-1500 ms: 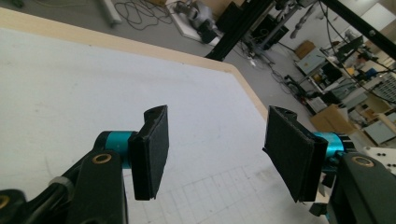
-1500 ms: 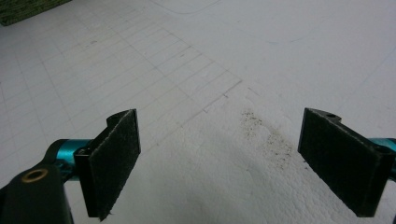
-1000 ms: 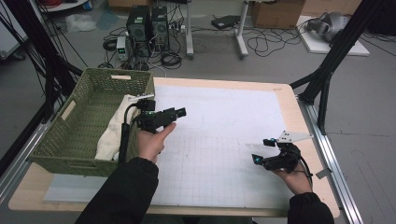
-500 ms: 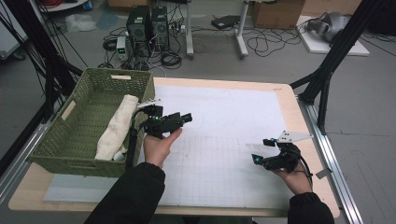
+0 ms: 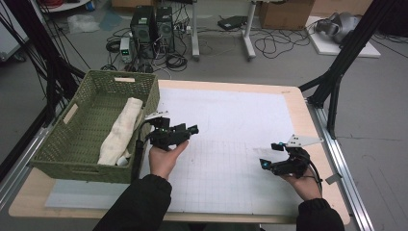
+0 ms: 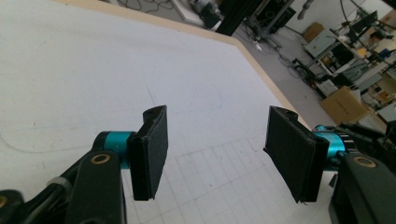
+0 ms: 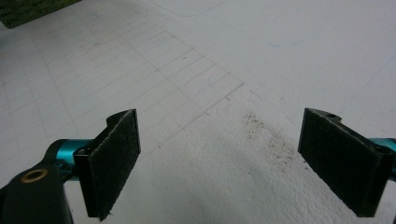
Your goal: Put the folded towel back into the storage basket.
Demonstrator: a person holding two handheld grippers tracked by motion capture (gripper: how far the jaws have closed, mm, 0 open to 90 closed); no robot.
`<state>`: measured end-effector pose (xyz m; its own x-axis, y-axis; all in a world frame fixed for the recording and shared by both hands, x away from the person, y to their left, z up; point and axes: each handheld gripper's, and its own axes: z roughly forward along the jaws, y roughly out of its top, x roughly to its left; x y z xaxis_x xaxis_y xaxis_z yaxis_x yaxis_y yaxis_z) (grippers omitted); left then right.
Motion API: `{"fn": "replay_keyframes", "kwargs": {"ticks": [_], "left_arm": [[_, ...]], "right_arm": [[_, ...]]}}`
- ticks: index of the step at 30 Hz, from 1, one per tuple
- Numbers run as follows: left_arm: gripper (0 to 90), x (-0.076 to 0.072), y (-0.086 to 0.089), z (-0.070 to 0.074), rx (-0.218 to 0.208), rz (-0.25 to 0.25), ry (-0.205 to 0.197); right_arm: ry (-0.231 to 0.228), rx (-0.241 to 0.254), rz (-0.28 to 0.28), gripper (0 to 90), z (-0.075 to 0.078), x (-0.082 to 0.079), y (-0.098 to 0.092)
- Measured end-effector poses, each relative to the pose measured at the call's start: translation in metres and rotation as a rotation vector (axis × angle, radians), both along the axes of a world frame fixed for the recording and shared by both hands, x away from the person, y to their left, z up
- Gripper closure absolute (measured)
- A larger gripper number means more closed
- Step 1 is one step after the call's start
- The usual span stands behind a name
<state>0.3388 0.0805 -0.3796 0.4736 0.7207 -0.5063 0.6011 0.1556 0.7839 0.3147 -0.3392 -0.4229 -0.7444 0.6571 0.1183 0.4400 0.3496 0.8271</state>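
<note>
Right now we hold our left gripper [image 5: 191, 130] just above the white gridded mat [image 5: 231, 120], a little to the right of the green woven basket [image 5: 72, 159]. Its two black pads [image 6: 152, 151] stand wide apart with nothing between them, and past them we look across bare mat toward the far wooden edge of the table [image 5: 231, 86]. Our left hand [image 5: 163, 159] cups the tool from below, palm up, and the jaws point toward the right side of the table.

Inside the basket lies a rolled cream-coloured towel [image 5: 120, 132], stretched lengthwise along the right wall, from near the far end down toward the near corner. The left gripper is near the basket's right rim but apart from it, and apart from the towel.

Our right gripper [image 5: 270, 155] rests low over the mat near the table's right edge, well away from the left one. Its pads [image 7: 116, 158] are spread wide too, empty, and between them we see only gridded mat with a small patch of dark specks [image 7: 268, 135].
</note>
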Motion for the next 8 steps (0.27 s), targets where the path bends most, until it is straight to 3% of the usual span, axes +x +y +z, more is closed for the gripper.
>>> {"fn": "replay_keyframes", "kwargs": {"ticks": [8], "left_arm": [[38.8,-0.0067,0.0014,-0.0081,0.016,-0.009,0.007]], "right_arm": [[-0.003,0.001,-0.003,12.2,0.0011,-0.0014,-0.0001]]}}
